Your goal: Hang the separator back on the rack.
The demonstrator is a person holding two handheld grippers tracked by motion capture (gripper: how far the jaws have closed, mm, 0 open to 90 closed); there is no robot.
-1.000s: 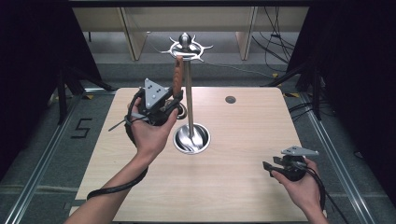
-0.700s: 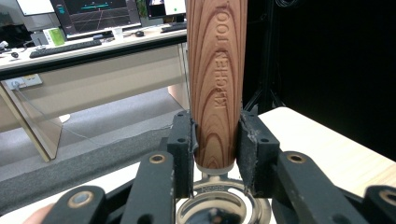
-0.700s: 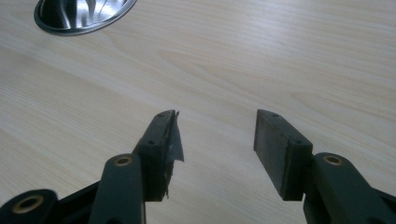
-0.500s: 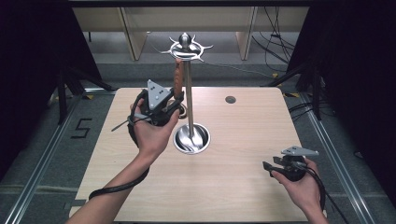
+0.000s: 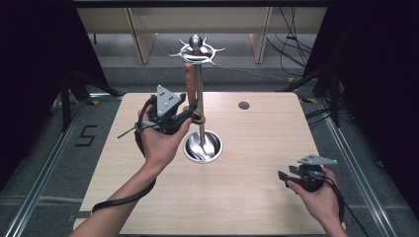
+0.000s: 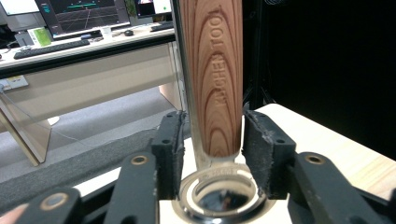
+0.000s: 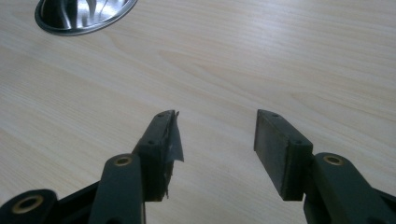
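Pale wood-grain counter (image 5: 247, 197) at centre, dark curtains either side, desks beyond. Up on the left, the left hand-held gripper (image 5: 190, 112) is raised beside the steel utensil stand (image 5: 200, 94), whose round base (image 5: 202, 146) sits mid-counter. Its jaws are clamped on the wooden handle (image 6: 212, 79) of a utensil stamped "KITCHEN TOOL", held upright right against the stand's pole. From the left gripper view, a metal ring (image 6: 218, 193) at the handle's lower end sits just below the pads. Over at the near right corner, the right hand-held gripper (image 7: 217, 133) hovers low over bare counter, jaws apart, nothing between them.
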